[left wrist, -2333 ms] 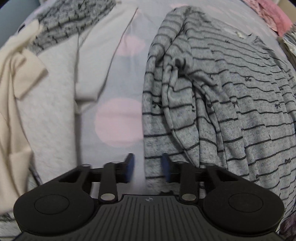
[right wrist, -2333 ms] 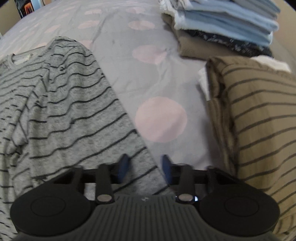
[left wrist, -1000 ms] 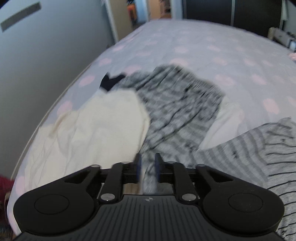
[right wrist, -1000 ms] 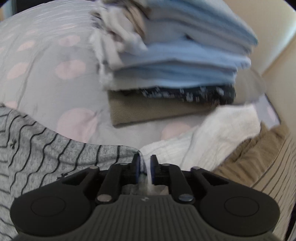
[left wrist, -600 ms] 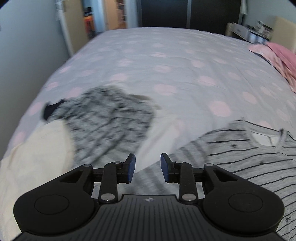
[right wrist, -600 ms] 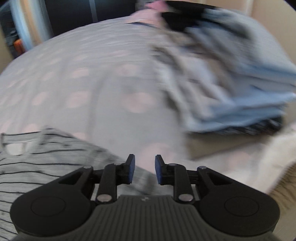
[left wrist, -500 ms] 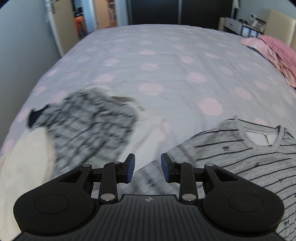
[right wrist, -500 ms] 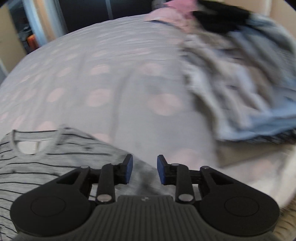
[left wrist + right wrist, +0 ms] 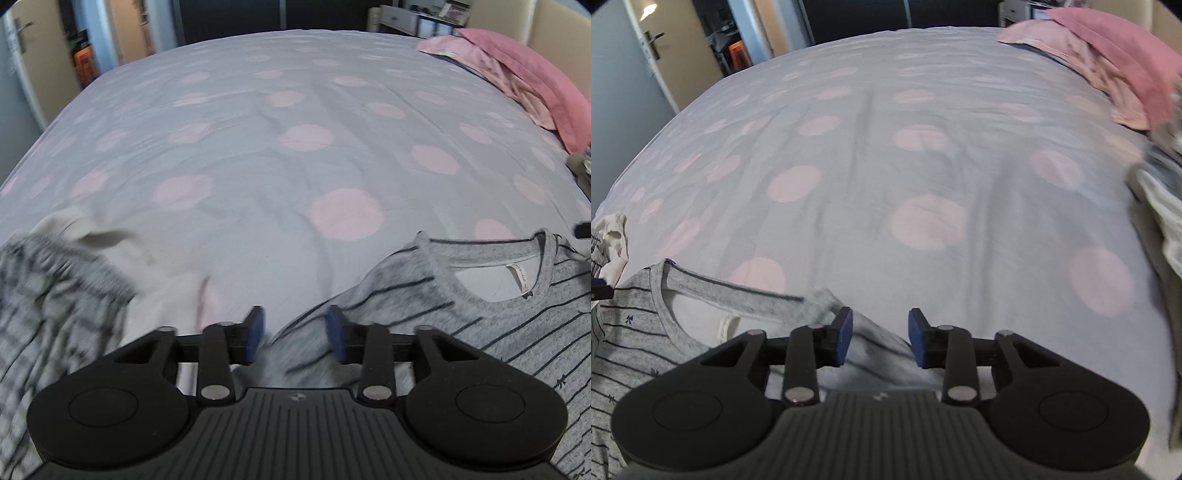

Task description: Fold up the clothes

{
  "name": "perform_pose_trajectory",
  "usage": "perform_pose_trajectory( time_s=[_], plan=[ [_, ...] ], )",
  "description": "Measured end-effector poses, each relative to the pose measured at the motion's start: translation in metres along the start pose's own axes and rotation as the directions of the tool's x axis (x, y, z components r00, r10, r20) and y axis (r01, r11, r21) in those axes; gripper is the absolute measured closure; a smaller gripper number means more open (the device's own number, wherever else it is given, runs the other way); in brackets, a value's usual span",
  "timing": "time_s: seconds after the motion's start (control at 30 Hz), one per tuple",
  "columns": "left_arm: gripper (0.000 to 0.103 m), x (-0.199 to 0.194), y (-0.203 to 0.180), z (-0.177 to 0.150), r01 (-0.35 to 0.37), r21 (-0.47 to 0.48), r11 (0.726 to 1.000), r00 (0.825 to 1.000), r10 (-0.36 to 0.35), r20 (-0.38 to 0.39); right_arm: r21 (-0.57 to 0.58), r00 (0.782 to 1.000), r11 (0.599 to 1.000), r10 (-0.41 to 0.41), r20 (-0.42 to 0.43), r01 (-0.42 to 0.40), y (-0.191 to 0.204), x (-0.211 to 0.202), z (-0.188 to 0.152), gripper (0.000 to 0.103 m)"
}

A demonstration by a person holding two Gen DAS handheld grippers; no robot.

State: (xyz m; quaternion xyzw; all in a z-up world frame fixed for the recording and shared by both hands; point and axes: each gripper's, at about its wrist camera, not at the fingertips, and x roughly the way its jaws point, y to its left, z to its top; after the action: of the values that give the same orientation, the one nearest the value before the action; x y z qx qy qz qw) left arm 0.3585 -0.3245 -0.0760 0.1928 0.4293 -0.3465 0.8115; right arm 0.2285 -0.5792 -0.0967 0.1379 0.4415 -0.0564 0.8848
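Folding of the grey striped top (image 9: 480, 325) looks barely begun, judging by how it lies: spread on the dotted bedsheet (image 9: 295, 166) with its neckline (image 9: 491, 280) facing the far end of the bed and the label showing inside the collar. No crease or doubled panel shows in the part of it that is in view; its lower body falls outside both pictures, so I cannot tell how that part lies.

Relative to that neckline, the left gripper (image 9: 295, 334) hangs over the shoulder on its left side, and the right gripper (image 9: 881, 338) over the shoulder on its right side. Both sets of jaws are opening; fabric of the top lies below and between the blue pads, yet the pads press on nothing, so neither gripper holds cloth.

Left of the neckline, near but apart from the top, sits a blurred heap of unfolded laundry (image 9: 66, 295), grey-checked and cream pieces together. To the right of the neckline, well apart, the edge of a stack of clothes (image 9: 1163, 192) is visible, too blurred to count. Pink bedding (image 9: 517, 74) lies beyond, far from the top.

My reading: this top and the heap remain to be folded
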Motion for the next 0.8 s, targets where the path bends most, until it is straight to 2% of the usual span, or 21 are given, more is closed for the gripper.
perform_pose_trajectory(
  time_s=[0.07,0.2,0.23,0.27,0.33,0.37,0.47,0.57,0.63,0.7,0.8],
  plan=[
    [0.055,0.013,-0.003,0.002,0.014,0.004,1.000,1.000,-0.014,-0.014,-0.008,1.000,1.000,0.021,-0.010,-0.021,0.004,0.012,0.003,0.059],
    [0.059,0.034,-0.008,-0.001,0.044,-0.030,0.999,0.998,-0.045,-0.041,-0.023,0.998,0.999,0.046,-0.043,-0.047,0.010,0.035,-0.001,0.061],
    [0.066,0.033,-0.010,-0.003,0.057,-0.032,0.998,0.998,-0.058,-0.029,-0.028,0.997,0.998,0.052,-0.049,-0.053,0.012,0.038,-0.002,0.070],
    [0.081,0.032,-0.013,-0.005,0.072,-0.032,0.997,0.997,-0.073,-0.016,-0.039,0.997,0.998,0.056,-0.051,-0.058,0.015,0.039,-0.004,0.085],
    [0.095,0.027,-0.018,-0.008,0.089,-0.020,0.996,0.996,-0.089,0.006,-0.062,0.997,0.996,0.060,-0.052,-0.063,0.019,0.040,-0.007,0.091],
    [0.097,0.024,-0.022,-0.009,0.087,-0.005,0.996,0.996,-0.087,0.012,-0.080,0.998,0.995,0.053,-0.044,-0.057,0.022,0.038,-0.007,0.093],
    [0.099,0.011,-0.029,-0.004,-0.022,0.003,1.000,0.998,0.022,0.051,-0.119,0.999,0.992,0.043,0.017,-0.041,0.031,0.023,0.000,0.096],
    [0.099,-0.014,-0.016,0.010,-0.040,-0.084,0.996,0.988,0.052,0.143,-0.150,0.992,0.988,0.043,0.119,-0.024,0.044,0.002,0.016,0.096],
    [0.099,-0.014,-0.014,0.015,-0.072,-0.078,0.994,0.987,0.083,0.140,-0.175,0.987,0.984,0.039,0.154,-0.012,0.055,-0.003,0.025,0.096],
    [0.099,-0.008,-0.014,0.016,-0.106,-0.055,0.993,0.986,0.112,0.120,-0.210,0.989,0.978,0.022,0.144,0.009,0.067,0.003,0.030,0.096],
    [0.096,0.008,-0.014,0.012,-0.111,-0.045,0.993,0.991,0.113,0.069,-0.238,0.996,0.970,-0.025,0.083,0.045,0.076,0.024,0.028,0.095]
  ],
)
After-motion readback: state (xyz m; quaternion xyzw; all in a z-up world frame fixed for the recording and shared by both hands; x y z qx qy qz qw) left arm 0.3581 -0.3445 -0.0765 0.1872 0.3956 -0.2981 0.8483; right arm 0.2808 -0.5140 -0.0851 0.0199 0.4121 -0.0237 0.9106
